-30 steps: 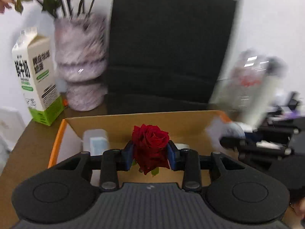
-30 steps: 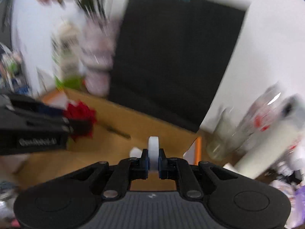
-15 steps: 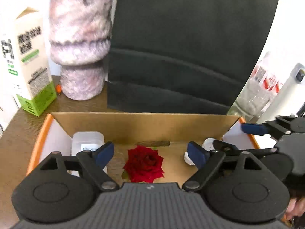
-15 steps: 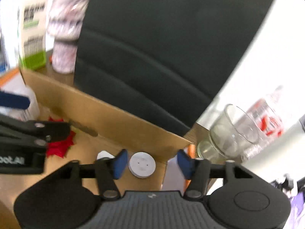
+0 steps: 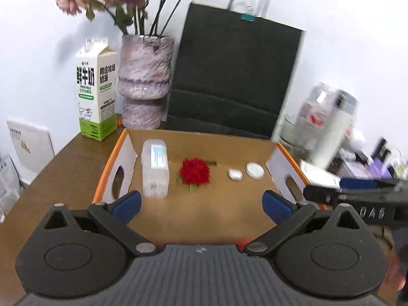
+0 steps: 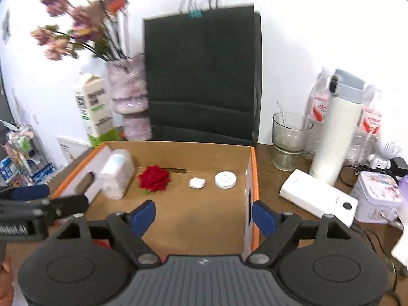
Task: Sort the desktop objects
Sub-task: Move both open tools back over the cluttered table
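On the box (image 5: 260, 219) floor, centre: rose (image 5: 195, 174), red, lying loose, touched by neither claw. At its 9 o'clock, close by: clear plastic container (image 5: 155, 168) with blue label, lying flat against the left wall. At its 3 o'clock, apart: small white case (image 5: 235, 174), then round white disc (image 5: 254, 170) just beside it, near the right wall.

Box: open cardboard, orange rim, hand slots in both side walls; stands on brown desk (image 5: 61, 168).

Left gripper (image 5: 201, 202): blue-padded jaws spread wide, holding nothing, raised over the box's near edge. Right gripper (image 6: 203, 215): jaws likewise spread wide and unloaded, over the near right corner, its right finger outside the box wall.

Behind box, 12 o'clock: black paper bag (image 5: 237, 76), upright. At 11 o'clock: mottled pink vase (image 5: 144, 81) with dried flowers; milk carton (image 5: 96, 94) at the vase's 9 o'clock.

Right of box, 2 to 3 o'clock in the right wrist view: glass (image 6: 289, 140), white flask (image 6: 338, 130), white power bank (image 6: 317, 196), floral tin (image 6: 377, 195).
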A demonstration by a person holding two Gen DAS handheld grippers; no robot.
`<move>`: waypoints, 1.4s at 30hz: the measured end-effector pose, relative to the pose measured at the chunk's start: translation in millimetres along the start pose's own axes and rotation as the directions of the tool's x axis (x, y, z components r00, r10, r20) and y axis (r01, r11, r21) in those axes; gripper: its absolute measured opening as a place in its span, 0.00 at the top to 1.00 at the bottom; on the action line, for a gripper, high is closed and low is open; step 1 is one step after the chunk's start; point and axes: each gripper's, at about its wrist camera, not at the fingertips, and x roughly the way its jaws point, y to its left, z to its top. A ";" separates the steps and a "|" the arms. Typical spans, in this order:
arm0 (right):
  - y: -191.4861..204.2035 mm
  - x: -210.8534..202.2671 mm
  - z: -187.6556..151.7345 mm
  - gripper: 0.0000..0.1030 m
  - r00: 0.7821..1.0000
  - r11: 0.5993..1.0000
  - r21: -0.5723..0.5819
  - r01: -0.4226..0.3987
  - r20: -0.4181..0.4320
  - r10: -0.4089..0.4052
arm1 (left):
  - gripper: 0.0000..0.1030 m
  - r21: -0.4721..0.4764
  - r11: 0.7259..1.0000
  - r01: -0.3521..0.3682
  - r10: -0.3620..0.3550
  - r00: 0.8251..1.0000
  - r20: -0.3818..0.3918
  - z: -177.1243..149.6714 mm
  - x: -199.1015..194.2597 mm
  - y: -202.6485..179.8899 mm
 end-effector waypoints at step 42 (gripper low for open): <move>62.2 -148.8 -248.9 0.05 0.993 0.993 0.102 -0.068 0.107 0.057 | 0.00 0.097 0.991 -0.096 0.088 0.993 0.083 -227.0 -146.3 7.0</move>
